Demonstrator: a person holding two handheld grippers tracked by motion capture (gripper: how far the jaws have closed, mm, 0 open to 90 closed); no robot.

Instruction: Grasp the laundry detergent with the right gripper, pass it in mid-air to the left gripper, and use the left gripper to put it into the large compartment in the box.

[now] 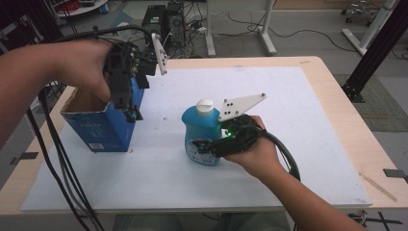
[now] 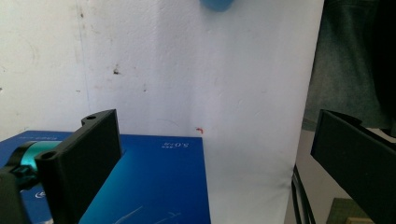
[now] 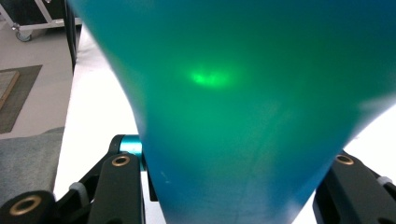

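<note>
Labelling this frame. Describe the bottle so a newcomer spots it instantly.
Start at the white mat covering the wooden table. Near its middle stands a blue bottle, clamped by the right gripper. Its white cap and rounded body set it apart from the square, open blue box at the mat's left edge.

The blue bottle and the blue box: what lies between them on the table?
Nothing: between blue bottle and blue box, the high view shows bare white mat.

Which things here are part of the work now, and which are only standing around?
Part of the work:
- blue bottle, clamped by right gripper
- blue box, left gripper at its open top

Standing around:
- computer case
- cables on floor
</note>
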